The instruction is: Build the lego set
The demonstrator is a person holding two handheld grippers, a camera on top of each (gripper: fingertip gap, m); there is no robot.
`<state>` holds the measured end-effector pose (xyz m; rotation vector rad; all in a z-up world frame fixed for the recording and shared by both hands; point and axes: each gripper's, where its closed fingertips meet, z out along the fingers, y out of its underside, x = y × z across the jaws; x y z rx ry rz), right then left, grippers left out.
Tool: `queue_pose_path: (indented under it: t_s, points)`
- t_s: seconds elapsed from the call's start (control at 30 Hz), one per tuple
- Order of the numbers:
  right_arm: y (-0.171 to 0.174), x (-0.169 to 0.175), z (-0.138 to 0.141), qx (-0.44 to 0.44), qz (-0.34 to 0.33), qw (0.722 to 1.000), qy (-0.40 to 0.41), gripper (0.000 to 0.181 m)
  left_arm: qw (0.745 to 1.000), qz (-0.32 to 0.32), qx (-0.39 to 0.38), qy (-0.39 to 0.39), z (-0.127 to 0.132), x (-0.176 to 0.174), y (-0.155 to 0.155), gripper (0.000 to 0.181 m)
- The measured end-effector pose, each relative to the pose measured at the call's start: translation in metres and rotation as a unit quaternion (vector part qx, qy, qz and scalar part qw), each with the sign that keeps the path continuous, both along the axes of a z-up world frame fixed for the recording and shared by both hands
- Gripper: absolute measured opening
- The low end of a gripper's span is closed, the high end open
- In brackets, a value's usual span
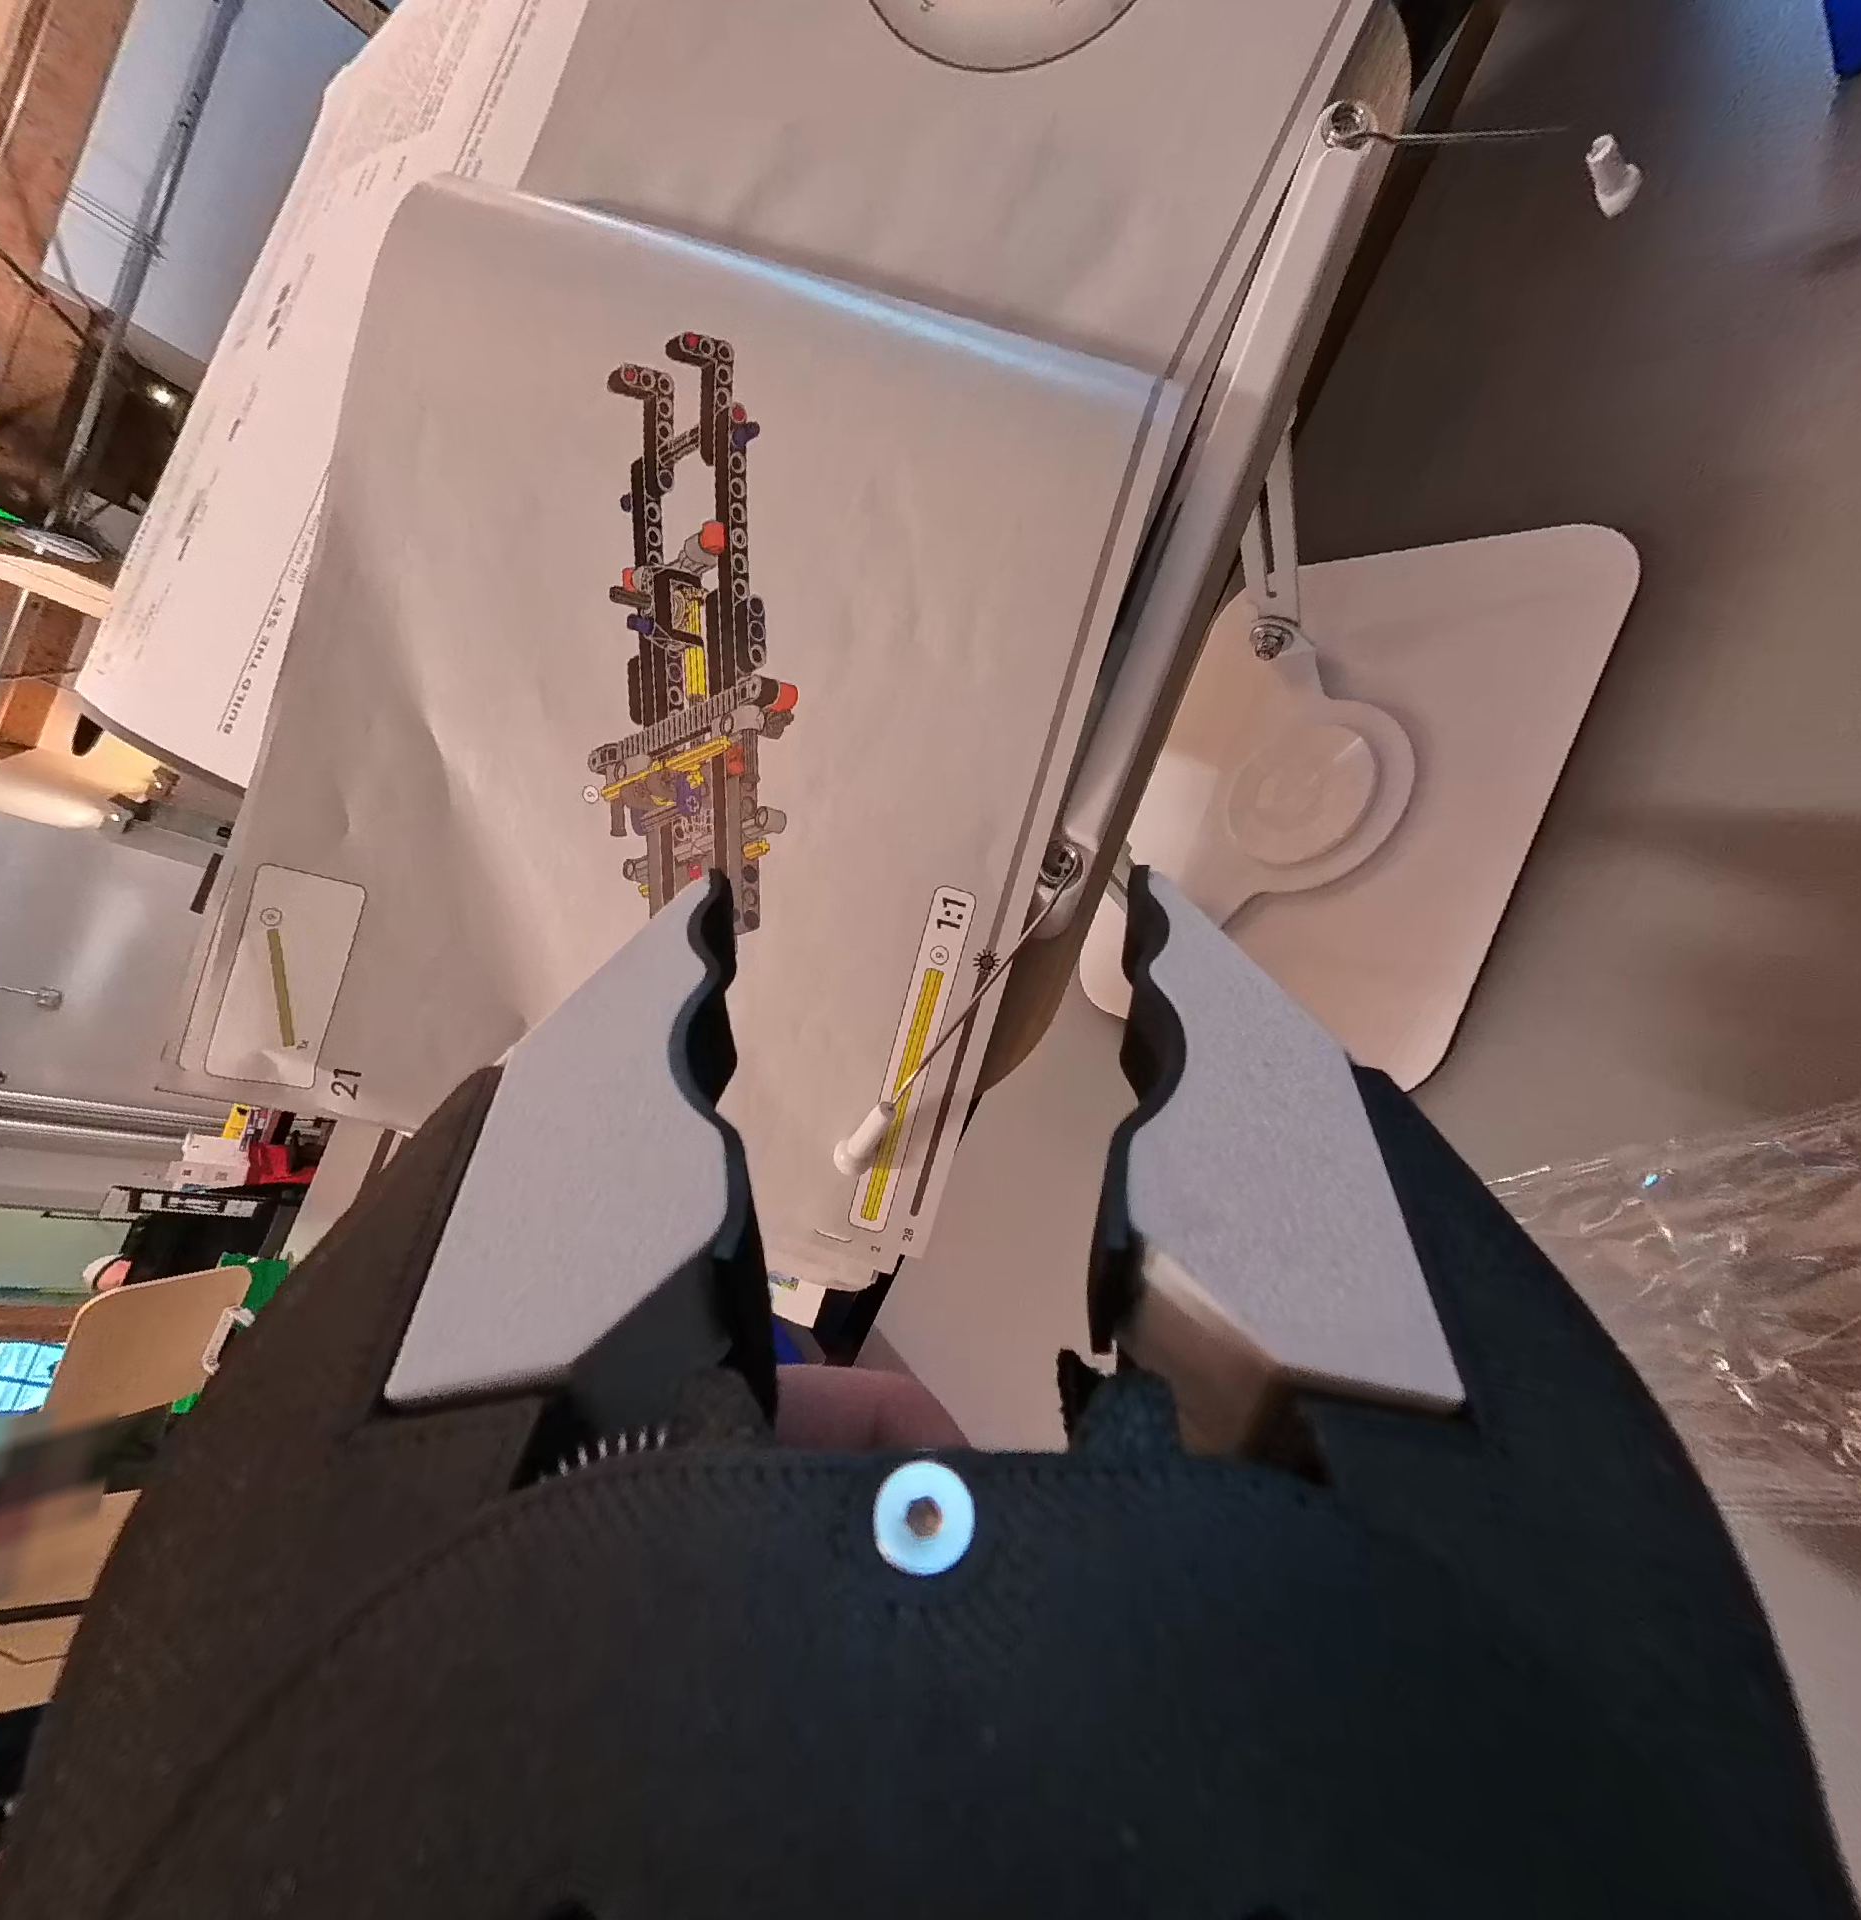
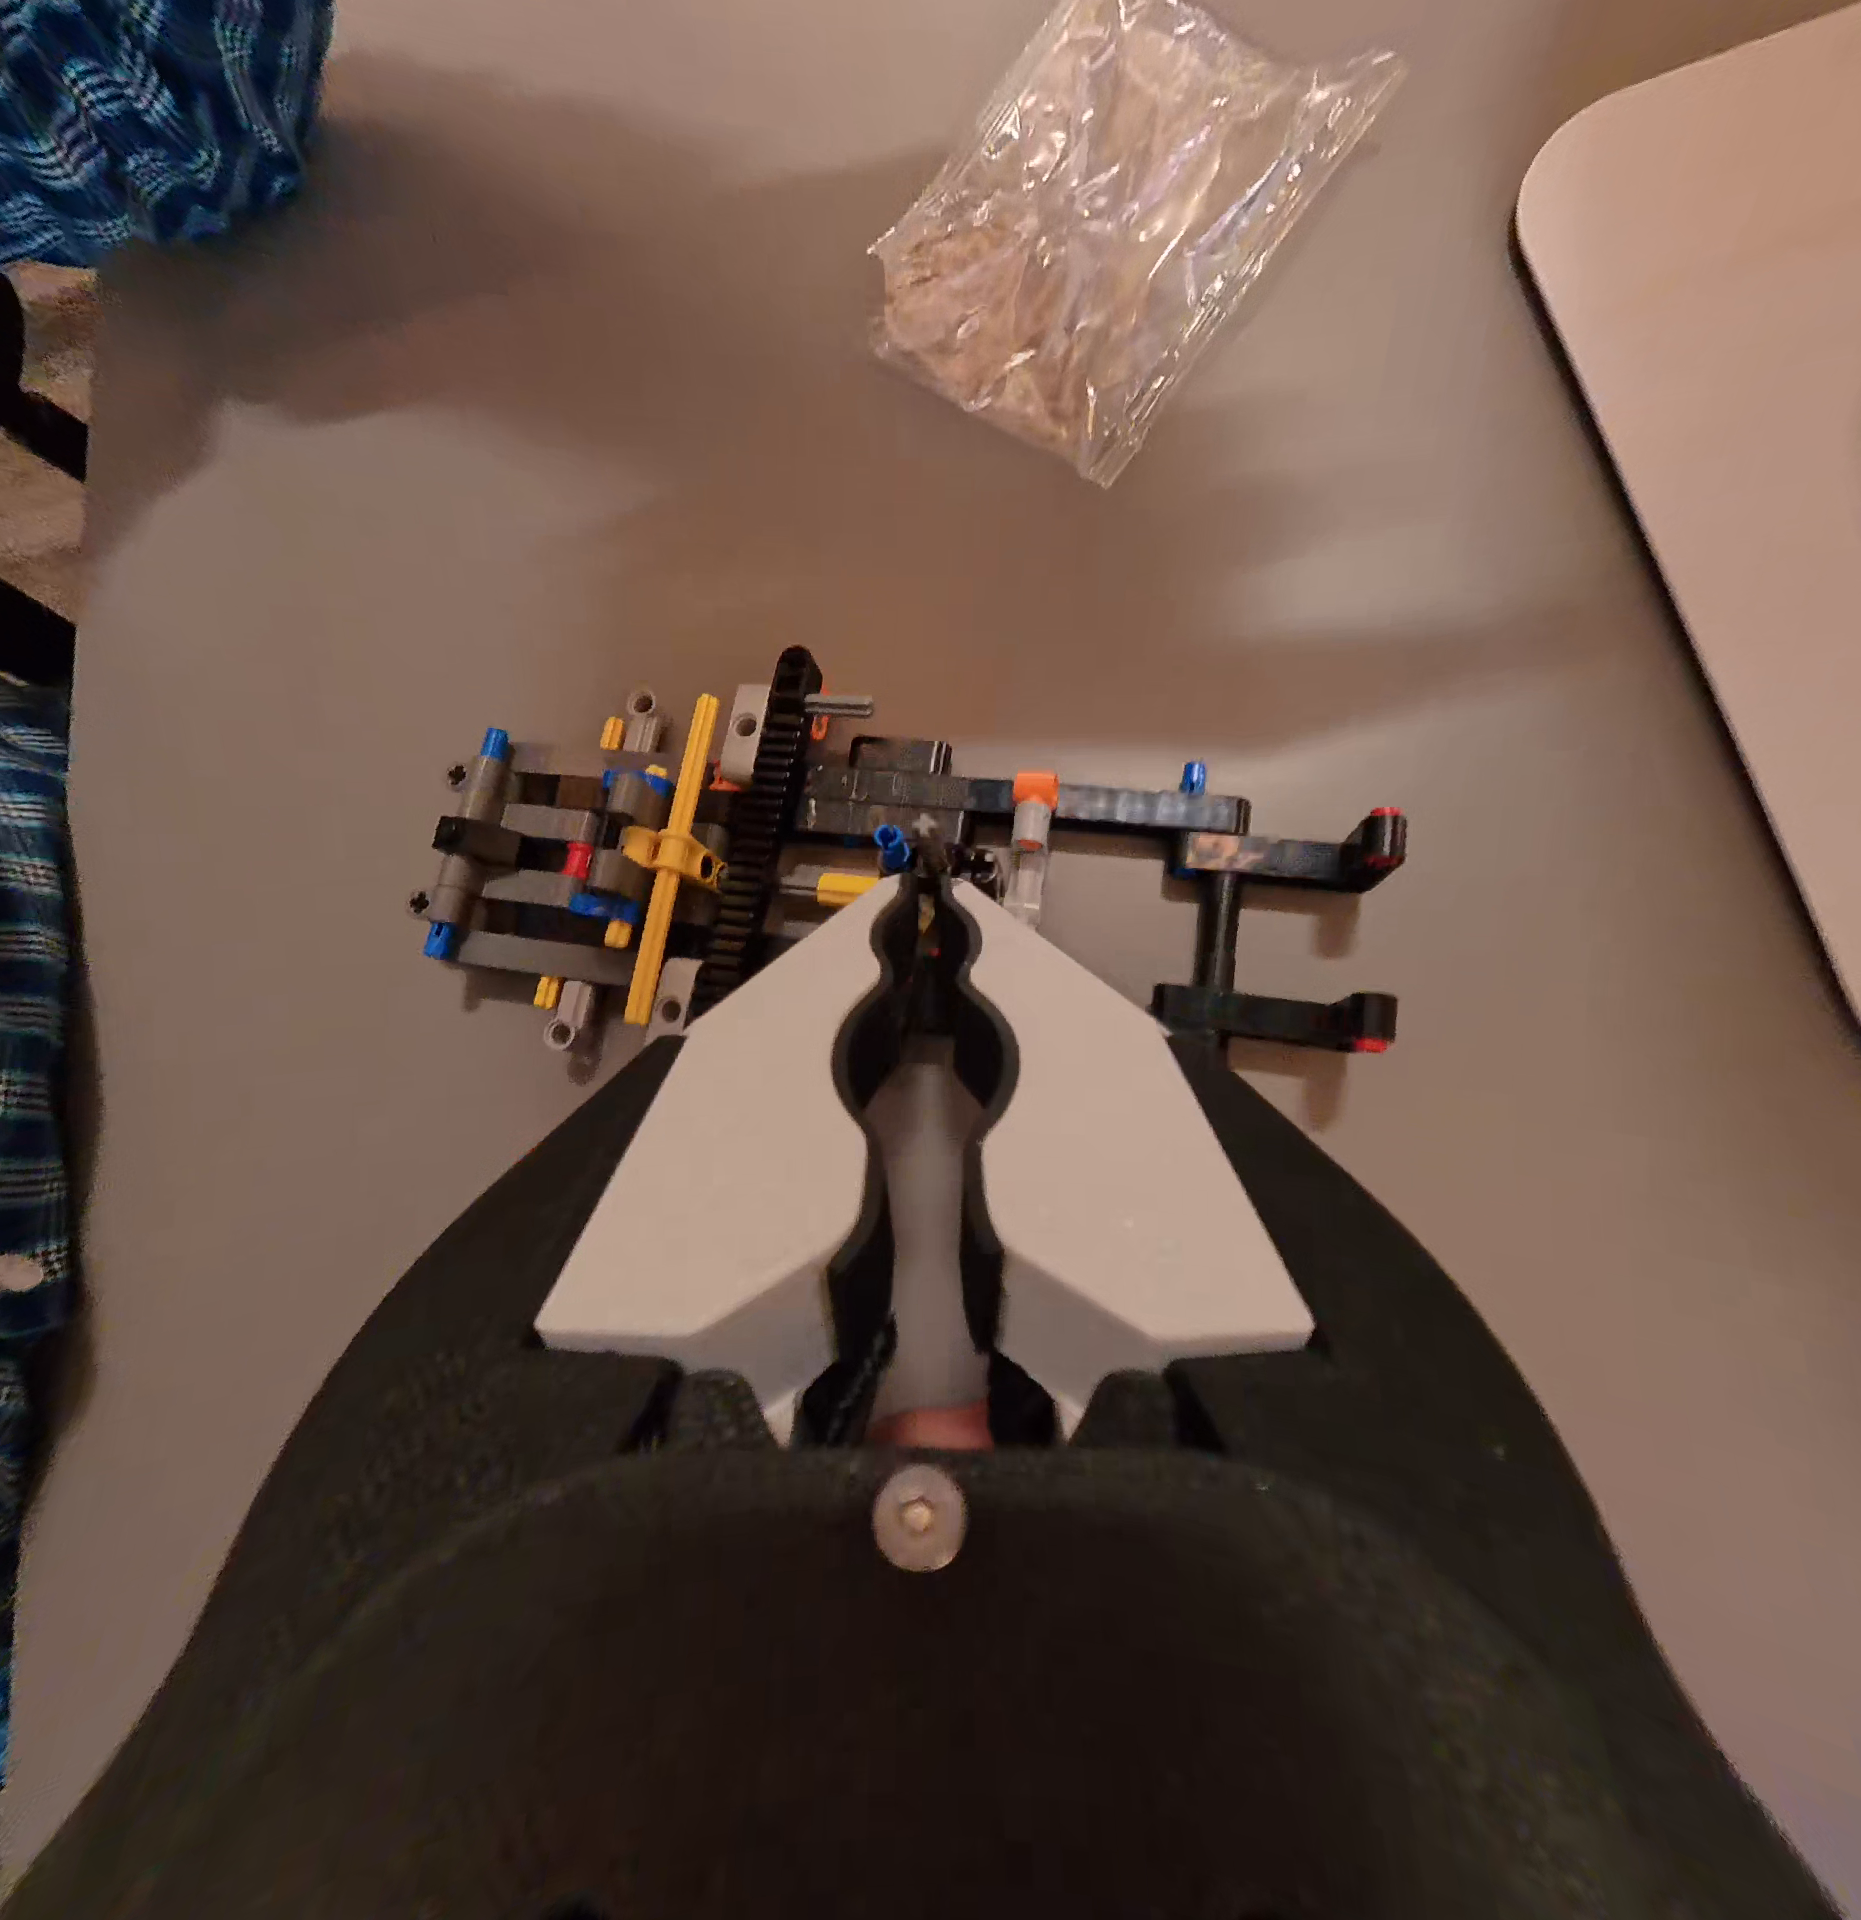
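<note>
The lego assembly (image 2: 801,862) lies flat on the grey table (image 2: 490,540), with an empty clear plastic bag (image 2: 1123,239) beyond it. The right gripper (image 2: 931,894) is pinched on the assembly's middle (just beside the black gear rack (image 2: 765,821)). The left gripper (image 1: 926,914) hangs wide and empty before the instruction booklet (image 1: 697,623). That narrow pinch could twist the assembly and pop pins loose.
</note>
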<state>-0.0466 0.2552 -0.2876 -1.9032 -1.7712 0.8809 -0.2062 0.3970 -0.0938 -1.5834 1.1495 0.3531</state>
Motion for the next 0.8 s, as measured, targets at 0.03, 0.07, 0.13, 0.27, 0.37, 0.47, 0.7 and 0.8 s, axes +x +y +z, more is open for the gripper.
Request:
queue_pose_path:
  t_s: [0.03,0.07,0.13,0.27,0.37,0.47,0.7,0.8]
  points:
    - [0.001,-0.002,-0.001,0.005,-0.002,1.0,0.0,0.0,1.0,0.0,0.0,0.0,0.0,0.0,0.0,0.072]
    - [0.002,-0.004,-0.002,0.007,-0.002,1.0,-0.001,0.0,1.0,0.001,0.0,-0.001,0.0,-0.001,0.0,0.072]
    - [0.002,-0.006,-0.004,0.014,-0.002,1.0,-0.005,0.001,1.0,0.003,0.001,-0.003,0.001,-0.003,0.001,0.072]
    - [0.004,-0.008,-0.004,0.024,-0.008,1.0,-0.005,0.006,1.0,0.014,0.0,-0.007,-0.001,-0.013,0.004,0.072]
    - [0.01,-0.01,0.01,0.039,-0.021,0.999,0.017,0.01,1.0,0.028,-0.004,-0.007,-0.003,-0.023,0.008,0.072]
    - [0.015,-0.013,0.024,0.061,-0.027,0.997,0.036,0.012,0.999,0.032,-0.01,-0.012,-0.006,-0.03,0.009,0.072]
    - [0.016,-0.017,0.032,0.083,-0.026,0.995,0.043,0.013,0.998,0.049,-0.043,0.007,-0.031,-0.048,0.018,0.07]
    - [0.014,-0.017,0.031,0.081,-0.027,0.995,0.045,0.013,0.997,0.05,-0.05,0.009,-0.037,-0.05,0.02,0.067]
